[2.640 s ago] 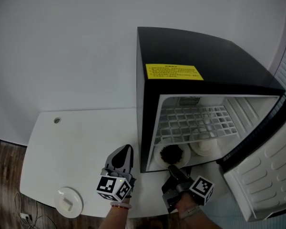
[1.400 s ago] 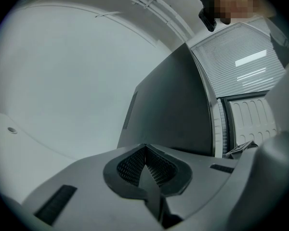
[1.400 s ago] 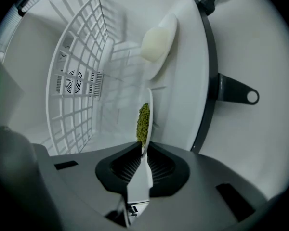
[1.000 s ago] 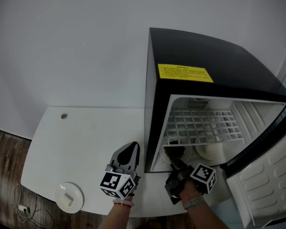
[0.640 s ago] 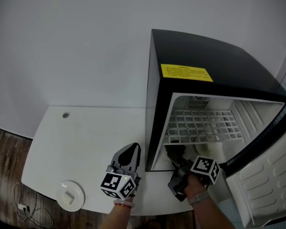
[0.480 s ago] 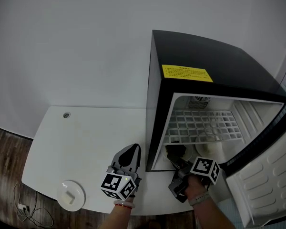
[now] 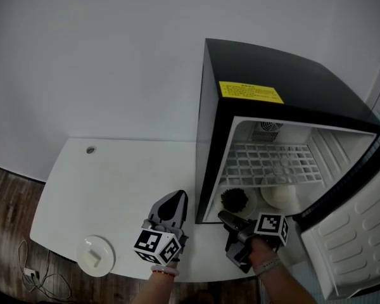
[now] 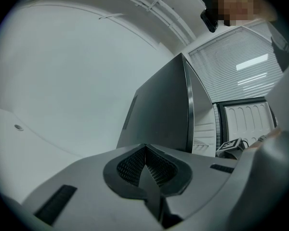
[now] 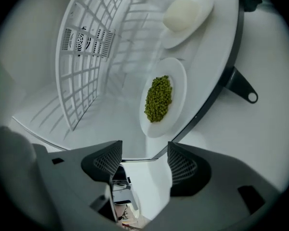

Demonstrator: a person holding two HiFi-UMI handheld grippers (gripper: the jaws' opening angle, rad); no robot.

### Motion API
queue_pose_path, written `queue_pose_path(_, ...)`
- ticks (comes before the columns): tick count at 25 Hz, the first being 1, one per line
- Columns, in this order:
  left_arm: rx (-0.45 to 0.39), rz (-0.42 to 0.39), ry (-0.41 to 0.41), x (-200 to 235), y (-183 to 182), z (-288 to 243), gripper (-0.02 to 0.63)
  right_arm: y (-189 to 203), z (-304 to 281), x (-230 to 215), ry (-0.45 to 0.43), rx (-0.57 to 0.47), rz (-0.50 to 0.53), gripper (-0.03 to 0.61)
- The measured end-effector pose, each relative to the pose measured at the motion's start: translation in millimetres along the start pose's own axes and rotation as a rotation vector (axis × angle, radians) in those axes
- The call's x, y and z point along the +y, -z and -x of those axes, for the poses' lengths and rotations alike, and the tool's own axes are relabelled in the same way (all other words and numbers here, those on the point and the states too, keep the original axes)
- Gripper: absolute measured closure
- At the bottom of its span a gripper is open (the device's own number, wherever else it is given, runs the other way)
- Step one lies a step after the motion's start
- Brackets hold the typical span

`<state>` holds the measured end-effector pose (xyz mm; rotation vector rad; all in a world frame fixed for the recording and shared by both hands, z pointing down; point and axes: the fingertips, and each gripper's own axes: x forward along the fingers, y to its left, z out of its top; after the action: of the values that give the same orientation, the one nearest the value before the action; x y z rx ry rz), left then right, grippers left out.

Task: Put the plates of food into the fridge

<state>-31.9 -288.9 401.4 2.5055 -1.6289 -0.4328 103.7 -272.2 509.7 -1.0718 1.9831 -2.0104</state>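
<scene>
A white plate of green peas lies on the fridge floor, near the front edge; in the head view it shows dark. Behind it sits a second plate with a white mound of food. My right gripper is open and empty, just outside the fridge's front, a short way from the pea plate. My left gripper is shut on nothing, hovering over the white table left of the black fridge.
The fridge door hangs open at the right. A wire shelf spans the fridge above the plates. A round white lid lies near the table's front left corner, and a small hole sits at the back left.
My right gripper has drawn back out of the fridge and its jaws have spread wide; the pea plate stays inside on the floor. The left gripper has not moved.
</scene>
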Motion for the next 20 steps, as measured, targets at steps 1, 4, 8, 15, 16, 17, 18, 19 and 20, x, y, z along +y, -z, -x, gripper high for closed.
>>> queue_pose_path(1,-0.001,-0.001,0.002,-1.2,-0.5,1.4,0.606,2.3,0.4,0.5,-0.003,-0.002,0.010,0.304)
queue_pose_path(4,-0.004,-0.007,0.003,-2.6,-2.3,7.7,0.606,9.4,2.6,4.1,-0.015,-0.015,0.048,0.304)
queue_pose_path(8,-0.008,-0.009,-0.010,-2.0,-4.4,22.3,0.606,26.6,5.8,8.0,-0.020,-0.007,0.115,0.305)
queue_pose_path(15,-0.012,-0.011,-0.029,2.8,-11.3,61.9,0.606,81.9,0.3,23.8,-0.038,0.036,0.283,0.424)
queue_pose_path(16,-0.012,-0.011,-0.033,4.4,-12.1,68.3,0.606,89.8,-1.2,25.2,-0.035,0.042,0.306,0.460)
queue_pose_path(17,-0.011,-0.011,-0.037,5.9,-13.2,75.1,0.606,97.6,-2.8,26.5,-0.034,0.048,0.325,0.499)
queue_pose_path(18,-0.010,-0.012,-0.043,7.4,-14.7,82.2,0.606,105.2,-4.3,28.2,-0.035,0.054,0.340,0.545)
queue_pose_path(19,-0.009,-0.012,-0.050,8.7,-16.7,89.5,0.606,112.6,-5.8,30.3,-0.041,0.062,0.351,0.564)
queue_pose_path(20,-0.011,-0.012,-0.058,9.8,-18.7,96.9,0.606,120.2,-7.3,32.6,-0.049,0.071,0.359,0.571)
